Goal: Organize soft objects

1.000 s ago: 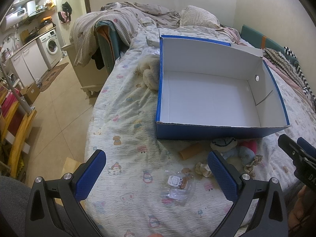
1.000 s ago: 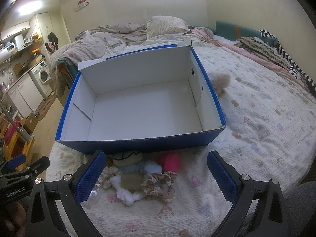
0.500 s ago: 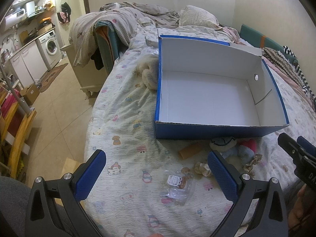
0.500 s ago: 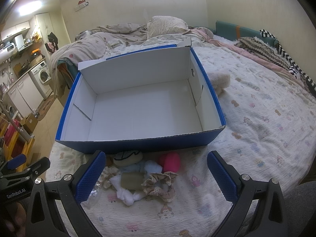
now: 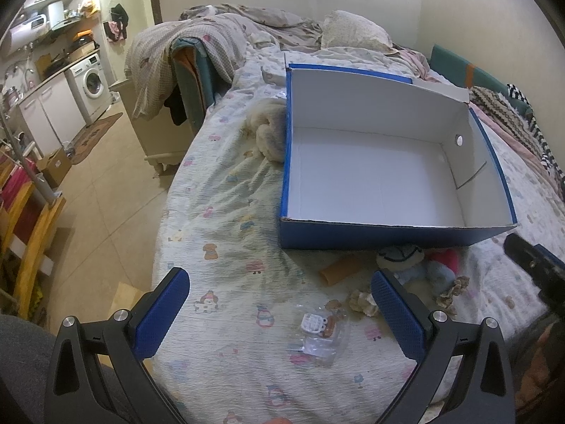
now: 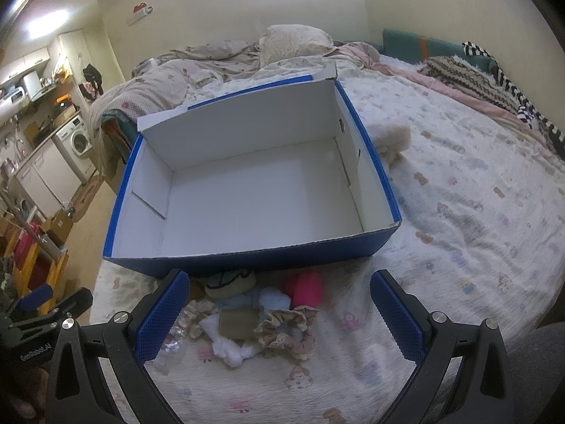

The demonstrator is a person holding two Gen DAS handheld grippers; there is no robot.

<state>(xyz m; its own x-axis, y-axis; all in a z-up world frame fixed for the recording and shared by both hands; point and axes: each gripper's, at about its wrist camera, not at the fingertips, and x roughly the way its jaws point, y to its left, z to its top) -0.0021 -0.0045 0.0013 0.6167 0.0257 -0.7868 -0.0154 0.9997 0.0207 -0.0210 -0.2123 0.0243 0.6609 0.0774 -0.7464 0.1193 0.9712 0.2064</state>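
An empty blue box (image 5: 388, 236) with white inside stands on the bed; it also shows in the right wrist view (image 6: 247, 261). In front of it lies a small pile of soft things: a pink roll (image 6: 305, 284), a beige frilly scrunchie (image 6: 287, 330), a tan folded cloth (image 6: 236, 321), a white fluffy piece (image 6: 229, 346) and a cream item with dark trim (image 6: 229, 281). My right gripper (image 6: 279, 309) is open just above this pile. My left gripper (image 5: 279, 304) is open and empty over the sheet, left of the pile (image 5: 420, 268).
A clear plastic packet (image 5: 317, 332) lies on the sheet between the left gripper's fingers. A fluffy cream plush (image 5: 268, 134) sits against the box's left side. The bed's edge drops to the floor at left. Blankets and a pillow (image 6: 293, 40) lie behind.
The left wrist view has shifted very slightly; the box sits a touch higher in it. Both grippers stay open and nothing on the bed has moved.
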